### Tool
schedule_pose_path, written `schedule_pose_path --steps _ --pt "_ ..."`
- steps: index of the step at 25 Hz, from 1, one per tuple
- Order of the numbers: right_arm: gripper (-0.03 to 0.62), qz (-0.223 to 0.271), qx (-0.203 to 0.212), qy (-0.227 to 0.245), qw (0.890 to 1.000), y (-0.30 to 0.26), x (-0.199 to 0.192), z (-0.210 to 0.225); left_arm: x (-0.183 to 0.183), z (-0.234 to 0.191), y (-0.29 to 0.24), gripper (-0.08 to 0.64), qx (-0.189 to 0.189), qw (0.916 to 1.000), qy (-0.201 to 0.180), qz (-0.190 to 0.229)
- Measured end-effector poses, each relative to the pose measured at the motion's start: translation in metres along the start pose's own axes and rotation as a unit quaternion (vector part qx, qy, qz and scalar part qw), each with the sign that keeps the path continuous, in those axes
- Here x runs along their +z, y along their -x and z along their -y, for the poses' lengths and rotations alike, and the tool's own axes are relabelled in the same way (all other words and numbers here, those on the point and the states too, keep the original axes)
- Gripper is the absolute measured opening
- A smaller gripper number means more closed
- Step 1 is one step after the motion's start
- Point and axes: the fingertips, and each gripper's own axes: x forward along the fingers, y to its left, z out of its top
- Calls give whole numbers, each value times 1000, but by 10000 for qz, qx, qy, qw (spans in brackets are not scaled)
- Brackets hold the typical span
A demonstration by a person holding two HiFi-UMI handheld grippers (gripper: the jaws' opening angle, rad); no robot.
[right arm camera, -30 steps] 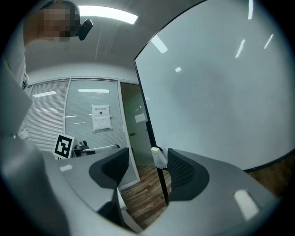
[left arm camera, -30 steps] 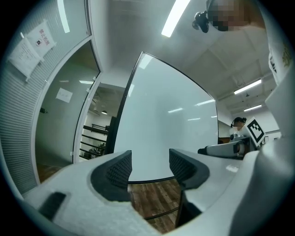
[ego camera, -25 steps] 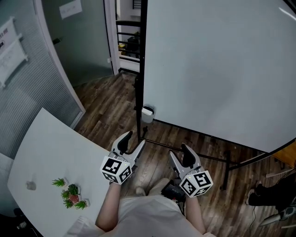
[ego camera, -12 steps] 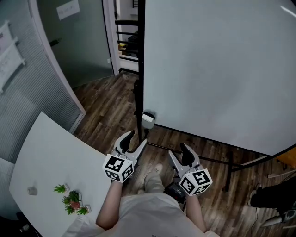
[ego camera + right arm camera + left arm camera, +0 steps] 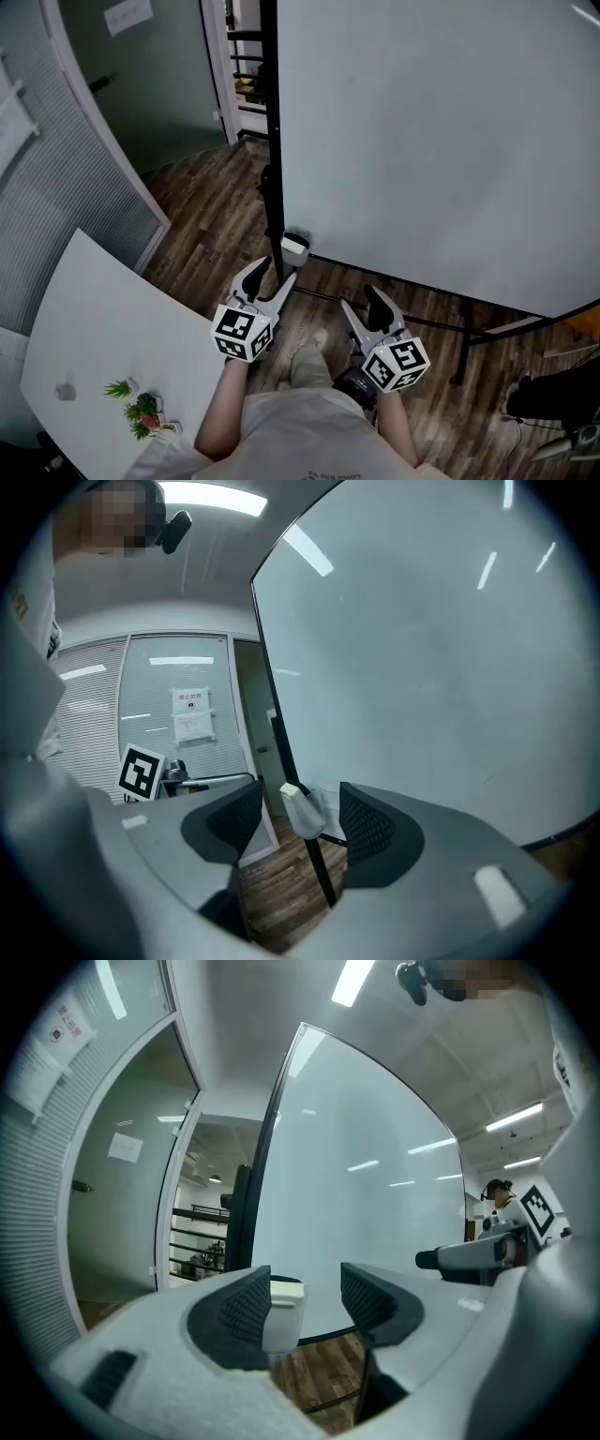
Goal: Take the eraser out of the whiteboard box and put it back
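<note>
As its jaws close empty, left gripper point(image 5: 275, 274) faces the whiteboard box point(image 5: 294, 246).

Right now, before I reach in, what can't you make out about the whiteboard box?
- Eraser: seen in no view. The whiteboard box is too small in the head view, and both gripper views show only its outside.
- Whiteboard: top and right side cut off by the head view's edge.
- Grey thing on the white table: too small in the head view to name.
</note>
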Motion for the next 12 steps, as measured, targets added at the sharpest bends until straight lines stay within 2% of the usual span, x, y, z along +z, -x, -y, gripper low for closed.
schedule_pose_path --steps 9,12 --pt "259 -135 -203 -67 9997 -6 -8 25 -12 -11 -36 229 67 9993 -242 -276" --pt "259 -172 -250 -102 9995 -11 -10 34 -13 -16 -44 233 88 9993 -257 -252"
